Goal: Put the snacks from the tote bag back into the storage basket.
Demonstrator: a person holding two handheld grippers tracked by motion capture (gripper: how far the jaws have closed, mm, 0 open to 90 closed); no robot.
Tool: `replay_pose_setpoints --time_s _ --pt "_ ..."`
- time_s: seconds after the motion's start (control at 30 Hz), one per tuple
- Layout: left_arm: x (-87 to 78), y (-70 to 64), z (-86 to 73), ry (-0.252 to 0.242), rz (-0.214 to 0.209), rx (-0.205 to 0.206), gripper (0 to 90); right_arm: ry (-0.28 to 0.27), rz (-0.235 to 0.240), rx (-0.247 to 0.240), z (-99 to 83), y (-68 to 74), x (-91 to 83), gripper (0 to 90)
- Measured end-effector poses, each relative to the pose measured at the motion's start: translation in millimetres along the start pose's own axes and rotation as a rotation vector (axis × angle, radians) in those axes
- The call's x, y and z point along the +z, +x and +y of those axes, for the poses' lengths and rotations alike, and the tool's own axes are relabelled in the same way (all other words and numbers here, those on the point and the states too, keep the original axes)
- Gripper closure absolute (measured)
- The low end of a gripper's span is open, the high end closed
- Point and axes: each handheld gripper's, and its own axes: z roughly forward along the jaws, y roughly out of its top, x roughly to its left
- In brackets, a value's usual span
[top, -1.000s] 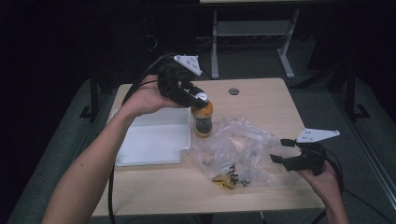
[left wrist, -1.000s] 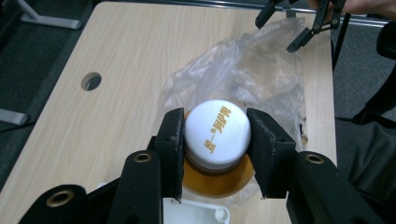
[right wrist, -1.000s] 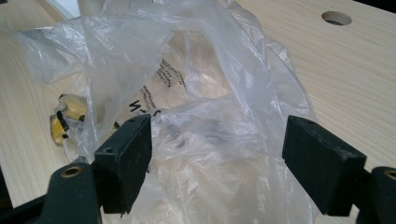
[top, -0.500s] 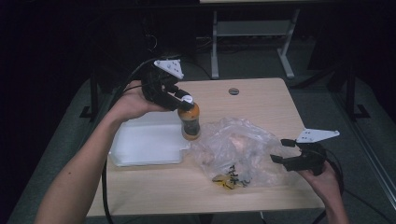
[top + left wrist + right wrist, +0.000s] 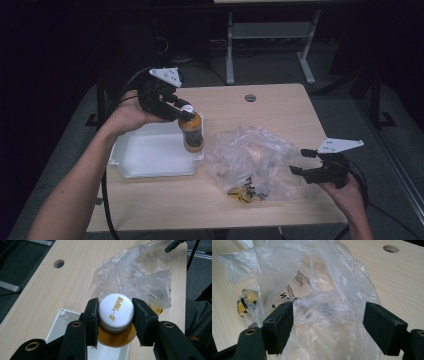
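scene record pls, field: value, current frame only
left claw: shut on bottle cap
bottle: amber liquid, white cap, upright, over the tray's right edge
tray: white, left half of table
plastic bag: clear, crumpled, right of bottle
right claw: open, jaws either side of bag plastic
table: light wood, round hole near far edge

Bottle point(image 5: 116, 336): amber-orange body, white cap point(image 5: 116, 310) printed with gold characters. Left gripper point(image 5: 115, 315): black jaws, brass-coloured rivets, grey three-cornered plate on top. Tray point(image 5: 150, 156) at near left: plain white. Plastic bag point(image 5: 317, 290): clear, cloudy at the folds, small black print on one face; yellow item point(image 5: 245, 302) with black markings inside at the near edge. Right gripper point(image 5: 328, 322): black jaws, same pale grey plate. Table point(image 5: 280, 107): light wood grain, one dark round hole point(image 5: 250, 98) at the far side. Floor beyond: dark grey.
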Motion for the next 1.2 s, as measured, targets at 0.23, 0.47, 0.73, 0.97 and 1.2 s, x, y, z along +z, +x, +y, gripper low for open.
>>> replay_pose_setpoints --time_s 0.23,0.47,0.73,0.97,1.2 --pt "-0.6 4.9 -9.9 0.027 0.018 -0.006 59.1 0.002 -0.003 -0.004 0.3 0.2 0.1 23.7" --pt "1.8 7.6 -18.2 0.029 0.021 -0.027 59.1 0.001 -0.002 -0.004 0.6 0.2 0.0 23.7" --pt "13.9 10.5 -31.2 0.036 0.017 -0.046 59.1 -0.001 -0.001 -0.001 0.1 0.2 -0.5 23.7" --pt "22.9 13.4 -39.8 0.051 0.007 -0.041 59.1 0.001 -0.002 -0.007 1.2 0.4 -0.8 23.7" --pt "30.4 14.2 -46.5 0.037 -0.002 -0.056 59.1 0.0 -0.005 -0.006 1.1 0.6 -1.8 23.7"
